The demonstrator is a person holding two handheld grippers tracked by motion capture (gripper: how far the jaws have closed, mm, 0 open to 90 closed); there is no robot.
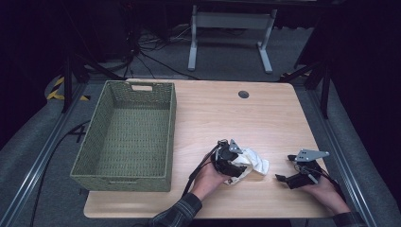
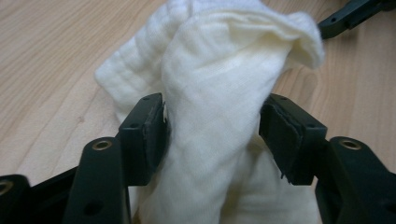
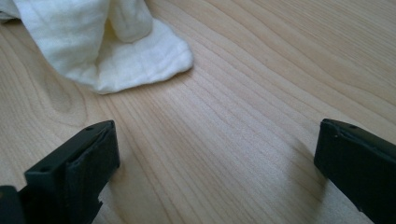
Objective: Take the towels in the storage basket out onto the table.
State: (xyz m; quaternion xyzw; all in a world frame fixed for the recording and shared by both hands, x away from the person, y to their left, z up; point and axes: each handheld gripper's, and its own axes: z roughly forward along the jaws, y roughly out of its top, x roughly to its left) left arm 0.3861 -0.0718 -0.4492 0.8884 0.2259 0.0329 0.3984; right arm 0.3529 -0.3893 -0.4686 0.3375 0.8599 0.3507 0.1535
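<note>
The white cloth [image 1: 250, 163] lies bunched on the worktop [image 1: 265, 118], lower centre of the high view, right of the basket [image 1: 127, 137]. The left gripper [image 2: 212, 128] is set astride a raised fold, jaws half spread, pads beside the fabric but not squeezing it. The right gripper [image 3: 215, 154], lower right, is held with jaws wide apart over bare wood. For a sure pick, the fold should be centred and pinched deep before lifting.
</note>
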